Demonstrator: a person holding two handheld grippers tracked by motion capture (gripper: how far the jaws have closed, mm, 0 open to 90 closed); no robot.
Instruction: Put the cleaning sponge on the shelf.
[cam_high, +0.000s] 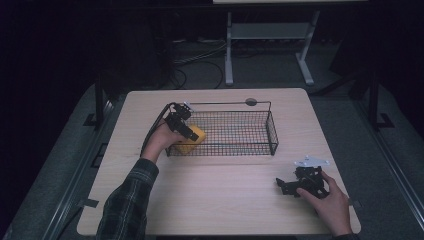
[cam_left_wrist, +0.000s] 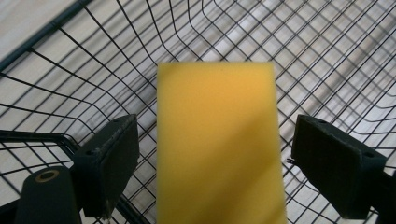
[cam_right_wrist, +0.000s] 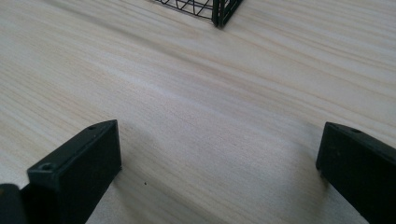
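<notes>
Yellow sponge (cam_left_wrist: 219, 144) near edge cropped, probably ungripped

High view: the yellow rectangular sponge block (cam_high: 192, 136) sits at the left end of the black wire mesh basket (cam_high: 250, 131); its upper part is covered by the left gripper (cam_high: 186, 131), and contact between the two is too small to tell.

Left gripper view: the sponge block (cam_left_wrist: 219, 144) is blurred, and its near end is cut off by the bottom edge.

Right gripper view: one basket corner (cam_right_wrist: 219, 11) shows, cut off by the top edge.
</notes>
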